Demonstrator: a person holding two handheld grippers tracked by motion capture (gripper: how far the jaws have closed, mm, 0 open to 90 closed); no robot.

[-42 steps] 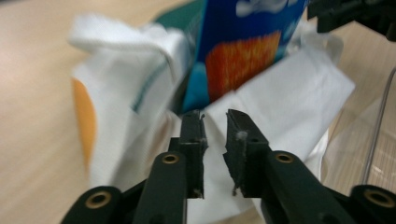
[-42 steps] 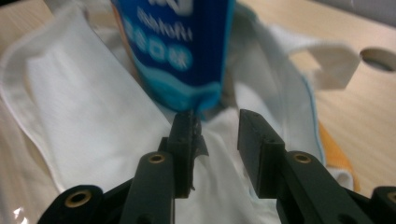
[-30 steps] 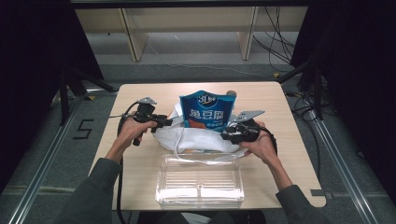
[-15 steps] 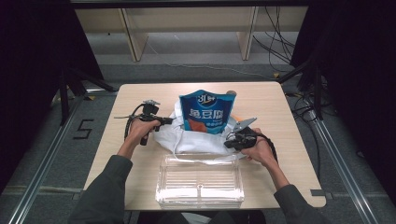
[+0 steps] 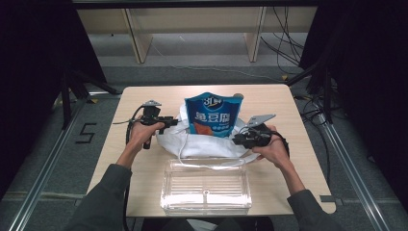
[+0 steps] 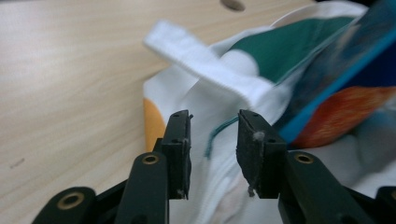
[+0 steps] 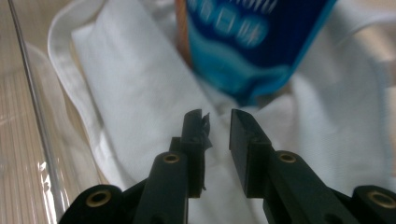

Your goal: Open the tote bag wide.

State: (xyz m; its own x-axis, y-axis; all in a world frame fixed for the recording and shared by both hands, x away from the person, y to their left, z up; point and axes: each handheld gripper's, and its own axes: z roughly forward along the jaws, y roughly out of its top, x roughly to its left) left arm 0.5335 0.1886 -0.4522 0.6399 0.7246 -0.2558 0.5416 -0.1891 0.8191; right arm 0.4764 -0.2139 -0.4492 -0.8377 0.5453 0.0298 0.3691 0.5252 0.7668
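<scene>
High view: a blue snack pouch (image 5: 213, 115) stands in a white cloth bag (image 5: 204, 142) at mid tabletop (image 5: 288, 103), a clear tray (image 5: 207, 187) at its 6 o'clock. The left hand-held gripper (image 5: 175, 120) sits at the bag's 9 o'clock, the right hand-held gripper (image 5: 236, 138) at 3 o'clock.

Left gripper view: jaws narrowly parted, empty, just short of the bag's strap (image 6: 201, 70).

Right gripper view: jaws narrowly parted over loose cloth. Closing on a single layer could let the bag slip, tipping the pouch.

A blue printed snack pouch (image 5: 214, 115) stands upright in a white cloth tote bag (image 5: 202, 142) at the middle of the pale wooden table (image 5: 284, 103). A clear plastic tray (image 5: 207, 187) lies just in front of the bag, toward the person. The left gripper (image 5: 177, 122) sits at the bag's left edge, the right gripper (image 5: 235, 139) at its right
</scene>
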